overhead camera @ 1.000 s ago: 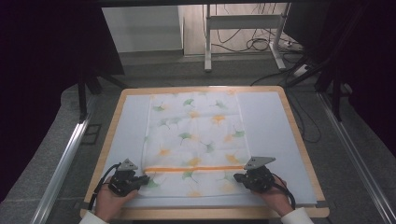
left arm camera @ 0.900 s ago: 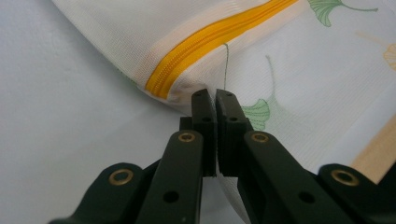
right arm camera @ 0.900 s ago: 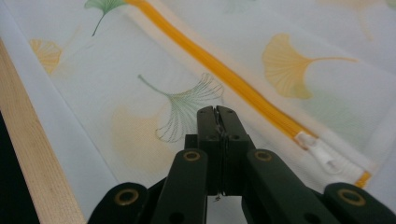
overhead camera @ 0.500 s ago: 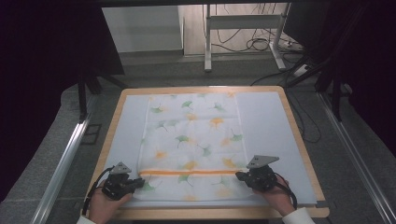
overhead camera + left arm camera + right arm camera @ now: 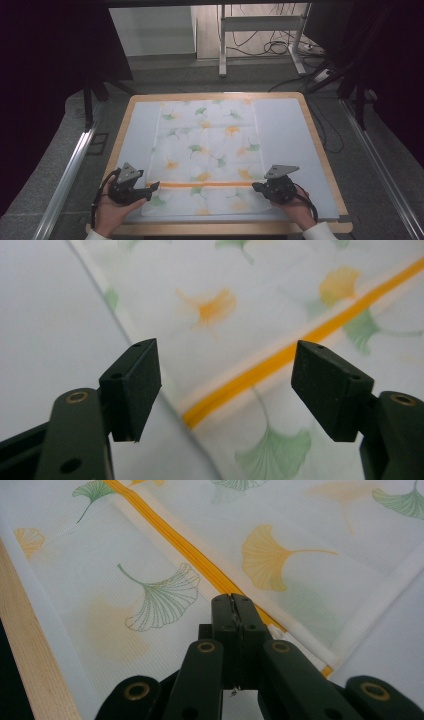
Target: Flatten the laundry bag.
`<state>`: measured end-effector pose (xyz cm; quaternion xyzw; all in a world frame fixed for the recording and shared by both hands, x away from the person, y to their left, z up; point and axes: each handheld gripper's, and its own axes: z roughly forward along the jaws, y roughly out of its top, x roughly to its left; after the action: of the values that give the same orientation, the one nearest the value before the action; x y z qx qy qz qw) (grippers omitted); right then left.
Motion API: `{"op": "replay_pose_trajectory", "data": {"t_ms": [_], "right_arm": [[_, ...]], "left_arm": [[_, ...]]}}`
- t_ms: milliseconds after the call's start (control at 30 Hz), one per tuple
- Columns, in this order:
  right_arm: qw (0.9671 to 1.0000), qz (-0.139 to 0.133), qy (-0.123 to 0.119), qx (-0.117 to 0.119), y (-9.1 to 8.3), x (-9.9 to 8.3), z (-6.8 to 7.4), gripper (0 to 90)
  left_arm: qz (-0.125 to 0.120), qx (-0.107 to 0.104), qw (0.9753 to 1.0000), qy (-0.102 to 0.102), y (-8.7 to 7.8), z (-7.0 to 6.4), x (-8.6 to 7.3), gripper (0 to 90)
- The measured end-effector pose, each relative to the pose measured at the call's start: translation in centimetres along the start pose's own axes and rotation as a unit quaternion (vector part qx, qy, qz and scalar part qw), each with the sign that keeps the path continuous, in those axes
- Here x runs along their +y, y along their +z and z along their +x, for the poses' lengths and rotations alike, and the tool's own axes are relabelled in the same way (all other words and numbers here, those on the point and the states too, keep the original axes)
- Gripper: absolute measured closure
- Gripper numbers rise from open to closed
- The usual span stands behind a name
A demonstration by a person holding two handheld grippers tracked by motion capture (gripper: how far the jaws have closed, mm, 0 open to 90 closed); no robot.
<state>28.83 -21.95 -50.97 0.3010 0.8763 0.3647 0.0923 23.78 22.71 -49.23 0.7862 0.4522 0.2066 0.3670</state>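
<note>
left claw [image 5: 227, 390] spread, orange stripe [image 5: 280, 360] of ginkgo-print cloth [image 5: 207, 150] seen between jaws | right claw [image 5: 233, 605] pressed together at stripe's other end | pale surface [image 5: 287, 130] beside both

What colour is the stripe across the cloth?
Orange-yellow stripe on the cloth, clearest in the left gripper view.

We found no words, labels, brand marks, numbers or signs that we could read. The cloth [image 5: 207, 152] carried only printed ginkgo leaves and an orange stripe, and the counter [image 5: 292, 135] bore no markings we could make out.
</note>
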Motion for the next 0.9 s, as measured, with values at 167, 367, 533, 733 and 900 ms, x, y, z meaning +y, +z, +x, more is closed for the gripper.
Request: {"op": "replay_pose_trajectory", "data": {"t_ms": [167, 367, 533, 733, 900], "right_arm": [[1.0000, -0.005, 0.006, 0.004, -0.2, -0.1, -0.4, 89.2], [1.0000, -0.006, 0.005, 0.004, -0.3, -0.2, -0.3, 89.3], [0.9999, -0.006, 0.010, 0.003, -0.4, -0.2, -0.3, 89.3], [0.9999, -0.008, 0.013, -0.003, -0.7, -0.4, 0.0, 89.3], [0.9998, -0.010, 0.014, -0.007, -1.6, -1.2, 0.7, 89.3]], "left_arm": [[-0.021, -0.008, 0.9997, 0.013, 0.5, -1.1, 2.4, 26.6], [-0.026, -0.016, 0.9990, 0.034, 1.5, -2.2, 4.2, 26.2], [-0.026, -0.036, 0.9981, 0.042, 2.4, -3.0, 5.3, 26.3], [-0.030, -0.063, 0.9961, 0.054, 2.8, -3.9, 6.1, 26.5], [-0.027, -0.072, 0.9959, 0.049, 2.8, -4.4, 6.5, 26.3]]}}
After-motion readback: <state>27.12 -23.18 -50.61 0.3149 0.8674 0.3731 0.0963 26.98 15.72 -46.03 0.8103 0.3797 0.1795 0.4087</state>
